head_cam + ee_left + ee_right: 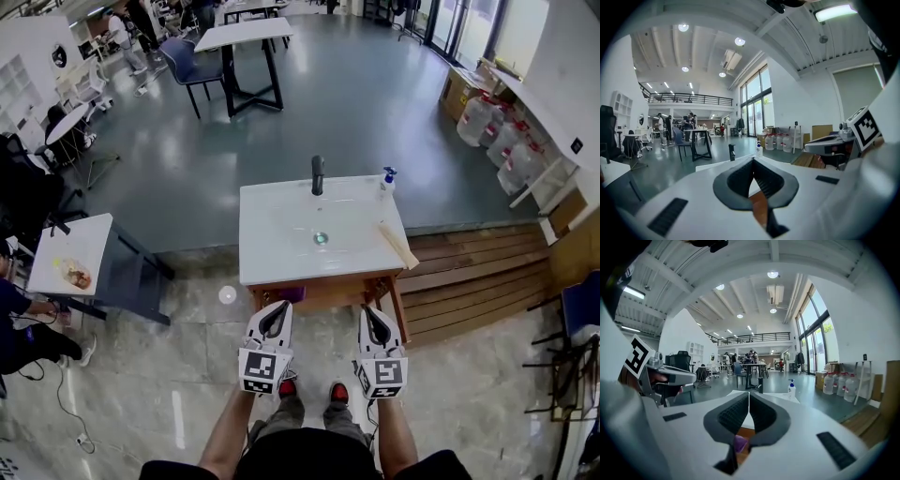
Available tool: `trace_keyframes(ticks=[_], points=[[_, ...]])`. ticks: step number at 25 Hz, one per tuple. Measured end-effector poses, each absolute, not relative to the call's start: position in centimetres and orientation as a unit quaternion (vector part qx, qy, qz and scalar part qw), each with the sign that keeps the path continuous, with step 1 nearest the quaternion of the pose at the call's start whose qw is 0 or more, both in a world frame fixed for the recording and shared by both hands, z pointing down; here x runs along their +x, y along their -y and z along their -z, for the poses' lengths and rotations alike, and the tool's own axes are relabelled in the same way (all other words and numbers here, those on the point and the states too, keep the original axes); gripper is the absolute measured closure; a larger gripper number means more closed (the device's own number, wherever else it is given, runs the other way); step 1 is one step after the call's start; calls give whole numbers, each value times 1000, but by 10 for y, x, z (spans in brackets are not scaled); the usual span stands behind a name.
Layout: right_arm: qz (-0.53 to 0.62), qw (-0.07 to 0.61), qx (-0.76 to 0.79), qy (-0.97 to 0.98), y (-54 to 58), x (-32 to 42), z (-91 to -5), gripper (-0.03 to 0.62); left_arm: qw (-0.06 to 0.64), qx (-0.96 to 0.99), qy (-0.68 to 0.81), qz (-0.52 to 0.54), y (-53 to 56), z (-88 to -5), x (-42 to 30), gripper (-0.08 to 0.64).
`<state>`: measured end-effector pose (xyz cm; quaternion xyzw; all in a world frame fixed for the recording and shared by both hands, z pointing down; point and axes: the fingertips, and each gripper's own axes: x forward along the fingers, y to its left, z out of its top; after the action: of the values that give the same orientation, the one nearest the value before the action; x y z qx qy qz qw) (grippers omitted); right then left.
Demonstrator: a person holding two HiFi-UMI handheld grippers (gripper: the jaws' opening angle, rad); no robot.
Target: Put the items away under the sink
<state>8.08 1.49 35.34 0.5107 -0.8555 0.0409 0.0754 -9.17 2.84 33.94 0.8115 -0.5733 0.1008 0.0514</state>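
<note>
Both sets of jaws pressed together, nothing pinched: left gripper [276, 311] and right gripper [375, 313] held side by side, tips toward the sink [272, 262] at 12 o'clock. In the left gripper view the dark ribbed pads [765, 180] meet at the tip, leaving only a small window below them. The right gripper [748, 395] shows the same. Gripper shells are smooth white plastic, and each carries one cube of black-and-white square markers. The sink is one glossy white rectangular top with a shallow oval bowl, seated on a reddish-brown wooden cabinet [333, 291] with slanted legs. One round metal drain [321, 238] sits at the bowl's centre. One dark, upright faucet [318, 175] stands at 12 o'clock on the top. One small clear pump bottle [388, 178] with a blue head is at 1 o'clock. One flat pale wooden piece [398, 246] lies across the rim at 4 o'clock. One purple item [292, 293] is tucked under the front edge at 7 o'clock, just ahead of the left gripper. It is small and matte, its shape too hidden to tell, and a sliver of it shows below the right jaws [739, 443]. Large clear water jugs [480, 120] stand clustered at 2 o'clock, well apart, on the polished grey floor [375, 103].
</note>
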Motion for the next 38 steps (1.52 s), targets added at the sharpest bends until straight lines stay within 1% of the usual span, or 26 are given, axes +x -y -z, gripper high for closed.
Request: trace_keyframes(ticks=[9, 16, 26, 38], points=[[-38, 71, 528, 845, -9, 80, -349, 558, 52, 826, 552, -100, -19, -338, -87, 552], [-42, 65, 569, 819, -11, 95, -346, 558, 43, 850, 517, -98, -8, -341, -76, 554], [-41, 71, 627, 775, -8, 151, -339, 558, 32, 885, 456, -85, 20, -326, -21, 554], [-45, 80, 620, 779, 89, 230, -353, 558, 30, 887, 452, -90, 110, -326, 65, 552]])
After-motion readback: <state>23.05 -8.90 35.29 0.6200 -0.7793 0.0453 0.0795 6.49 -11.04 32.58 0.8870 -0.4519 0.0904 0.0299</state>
